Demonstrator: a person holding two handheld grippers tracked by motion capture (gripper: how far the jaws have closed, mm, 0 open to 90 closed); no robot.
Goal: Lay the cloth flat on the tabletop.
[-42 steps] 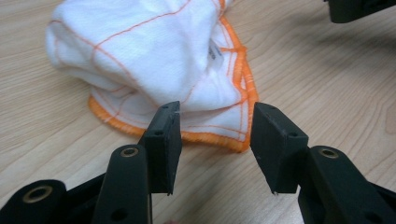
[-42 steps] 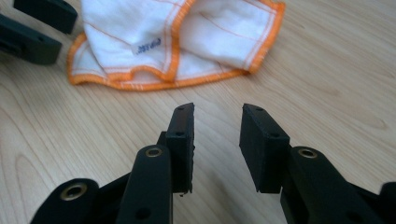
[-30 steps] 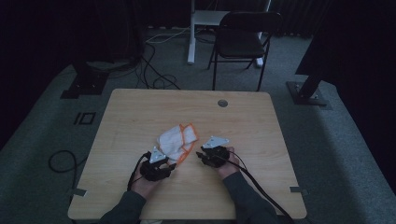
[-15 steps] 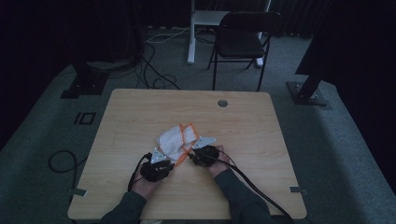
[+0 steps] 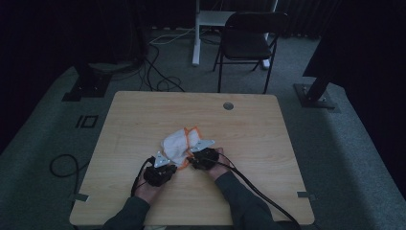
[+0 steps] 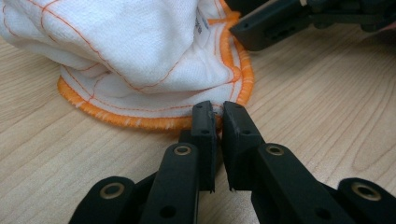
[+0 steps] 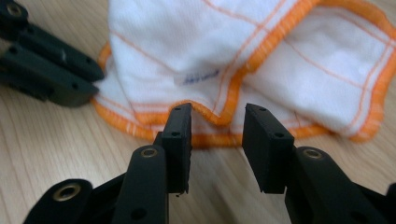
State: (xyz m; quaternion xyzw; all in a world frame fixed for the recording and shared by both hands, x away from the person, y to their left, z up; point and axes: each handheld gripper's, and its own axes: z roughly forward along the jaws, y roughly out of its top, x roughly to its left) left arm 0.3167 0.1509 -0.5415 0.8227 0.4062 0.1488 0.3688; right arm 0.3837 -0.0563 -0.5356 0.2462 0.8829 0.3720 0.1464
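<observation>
Jaws on the left gripper point(image 6: 215, 114) have just been closing and are now clamped down on the orange-stitched hem of the cleaning cloth point(image 6: 140, 51), with only a sliver of gap left between them and the hem caught right at the tips. So that one's got a proper pinch on the near edge, and the rest of the white cloth bunches up in a soft mound just beyond and to the left of those tips.

Over on the right gripper point(image 7: 217, 121) it's a different story: its jaws have just been opening a bit and stand apart, with a wavy bit of the cloth's orange border sitting in the gap between the tips. I can't see either pad pressing on it, so nothing gripped there. A small blue-printed label on the white fabric sits just past its left jaw.

From the high view, both grippers point(image 5: 160, 167) point(image 5: 203, 155) sit side by side at the near edge of the crumpled cloth point(image 5: 179, 143) on the wooden table point(image 5: 268, 143), pointing away from the person, and each one shows in the other's camera just off to the side.
</observation>
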